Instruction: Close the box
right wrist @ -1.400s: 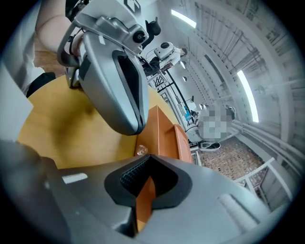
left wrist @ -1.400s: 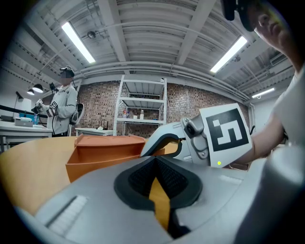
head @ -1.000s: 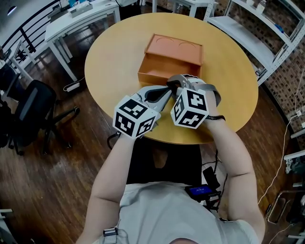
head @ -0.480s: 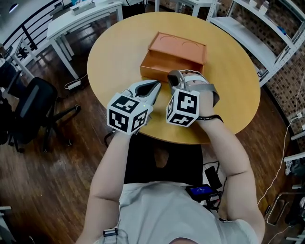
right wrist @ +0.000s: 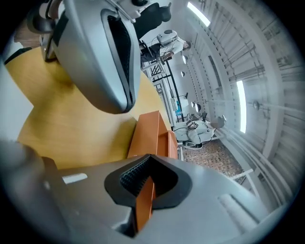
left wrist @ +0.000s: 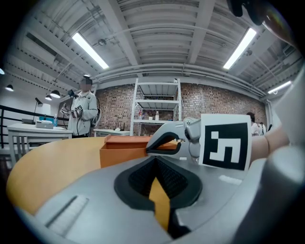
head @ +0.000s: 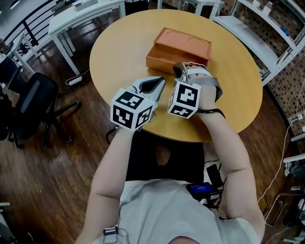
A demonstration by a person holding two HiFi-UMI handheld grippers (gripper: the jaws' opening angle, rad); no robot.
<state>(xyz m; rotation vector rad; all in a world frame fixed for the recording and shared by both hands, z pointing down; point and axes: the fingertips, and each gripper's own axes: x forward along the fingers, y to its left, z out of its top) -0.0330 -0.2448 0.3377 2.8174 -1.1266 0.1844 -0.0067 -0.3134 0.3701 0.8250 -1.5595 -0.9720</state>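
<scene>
A black office chair (head: 33,102) stands on the dark wood floor at the far left, with a white desk (head: 81,14) behind it. The round wooden table (head: 119,52) fills the middle of the head view.

The left gripper (head: 161,82) hovers over the table's near half, its marker cube toward the person and its tips pointing at the box. In the left gripper view its jaws are pressed together with nothing between them; only a sliver of tabletop shows through the slit below the pads. It stands just beside the right gripper, apart from the box.

The orange box (head: 183,45) lies flat on the table past both grippers, toward the far right of the top, and two round impressions mark its upper face. A lower step runs along its near side; the inner tray may not be fully home, but the angle is too poor to be sure.

The right gripper (head: 177,70) has its tips right at the box's near side, probably touching it. In the right gripper view its jaws are closed on nothing, and the box's orange wall sits straight ahead of them.

Metal shelving (head: 248,28) lines the brick wall on the right.
</scene>
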